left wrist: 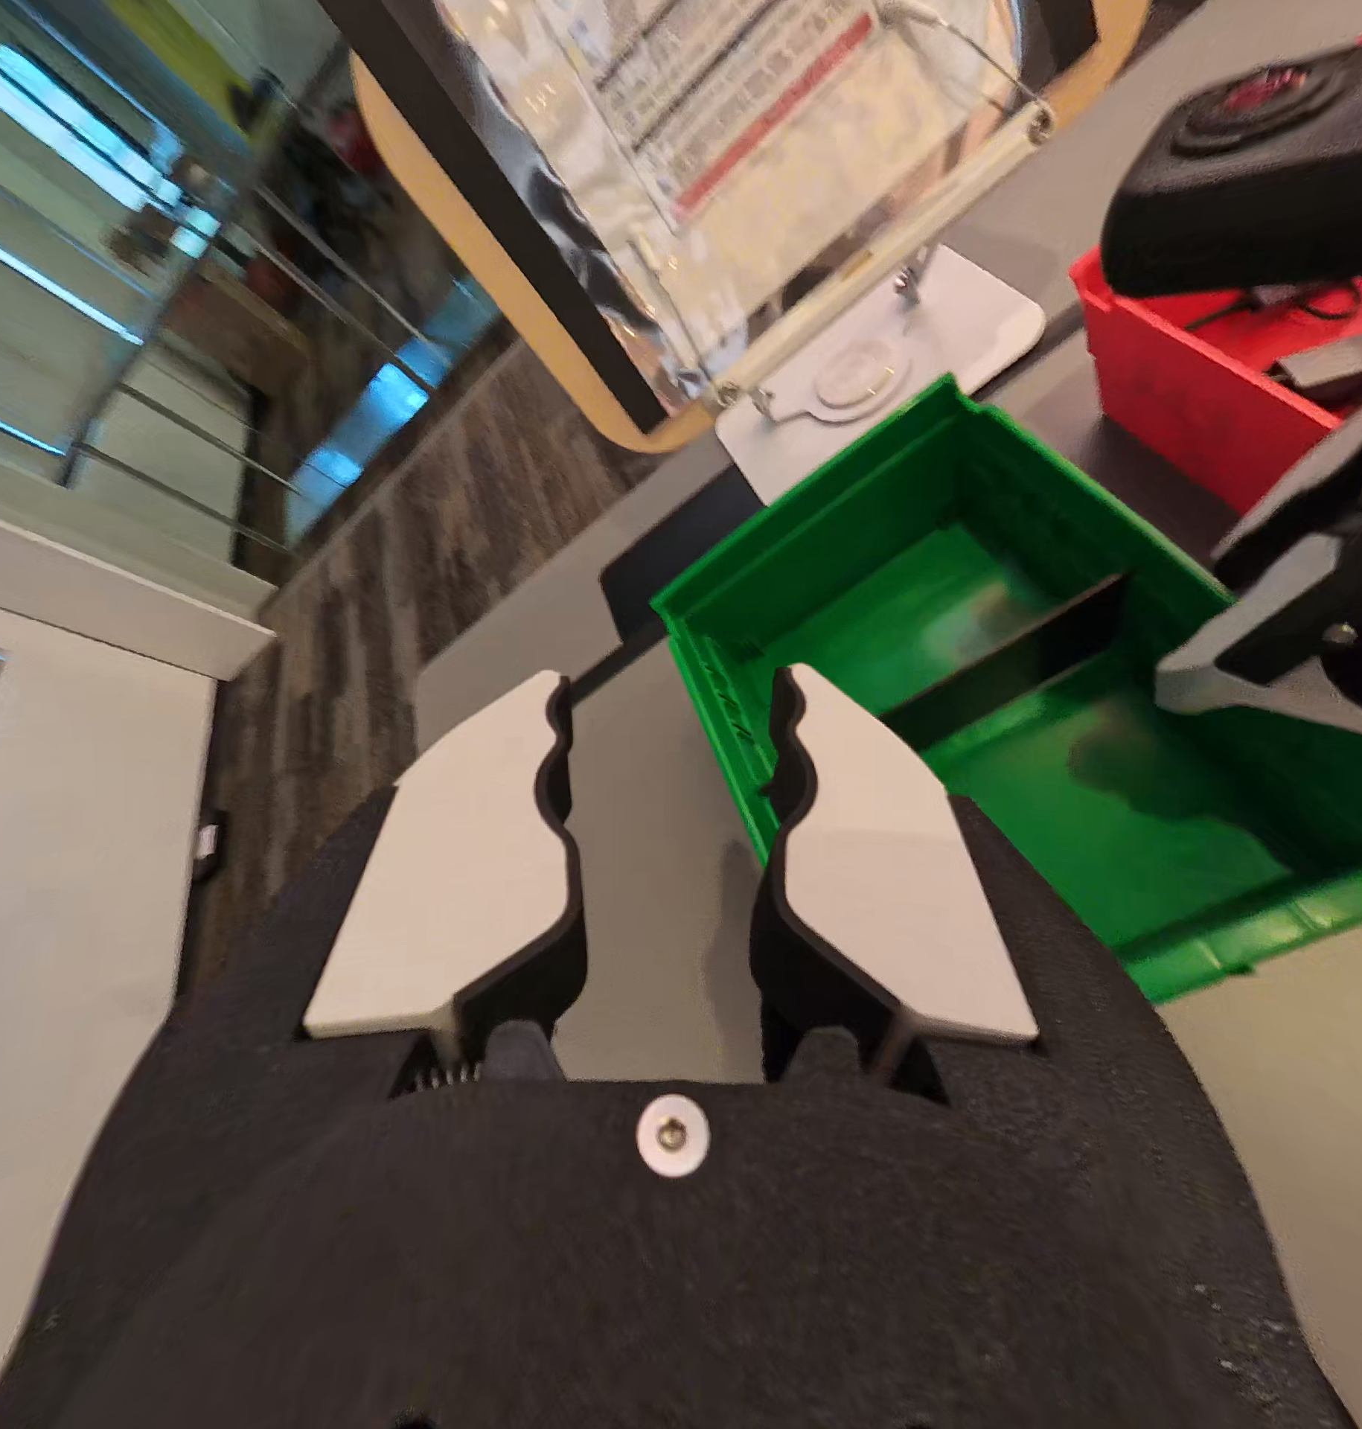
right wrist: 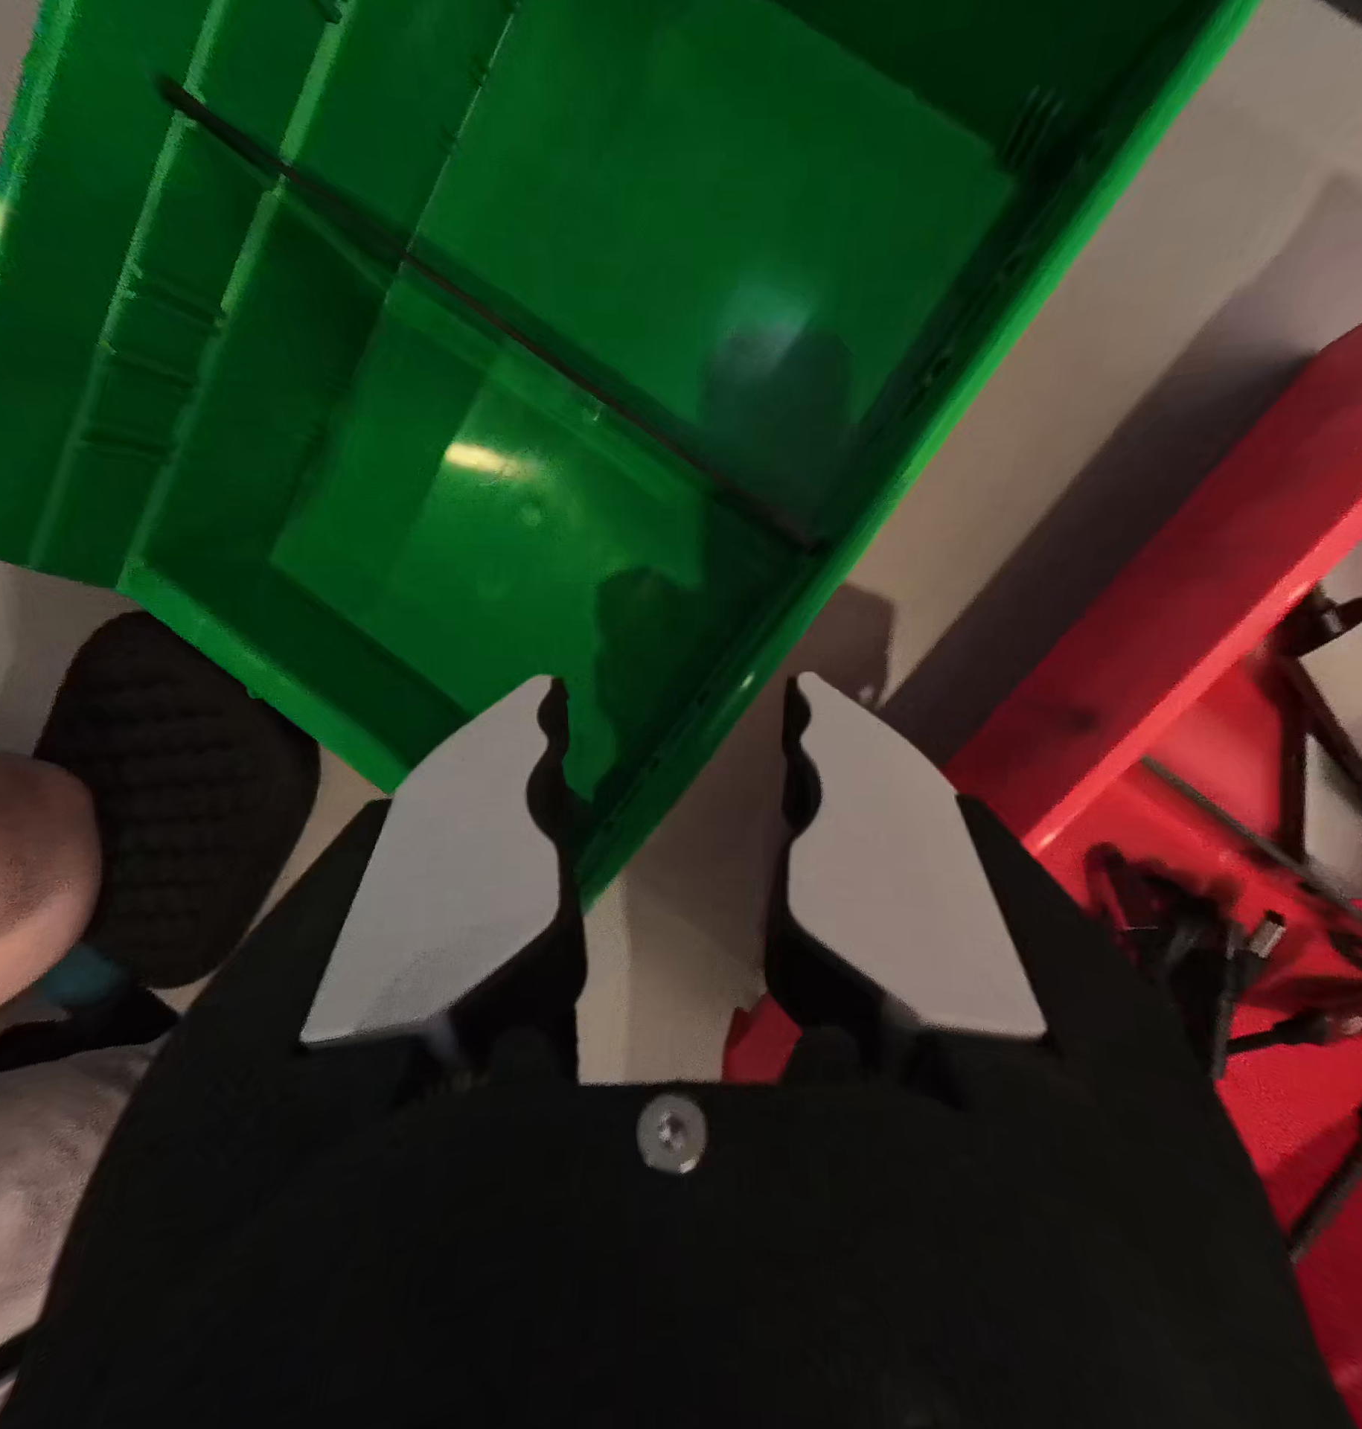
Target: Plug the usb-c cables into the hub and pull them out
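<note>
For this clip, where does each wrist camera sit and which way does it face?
Left wrist view: behind the open left gripper, looking across the grey table at the green bin; the right gripper enters from the right.
Right wrist view: behind the open right gripper, looking steeply down into the green bin; red bin with cables at right, a hand at left.
Shared: green bin with black divider, red bin.

Green bin [right wrist: 198, 309]: both compartments open from above, split by a thin black divider [right wrist: 508, 332]. A strip of bare worktop [right wrist: 933, 557] separates it from the red bin [right wrist: 1126, 696], where cables [right wrist: 1204, 951] clutter the floor. A clear sign stand [left wrist: 778, 193] rises behind.
</note>
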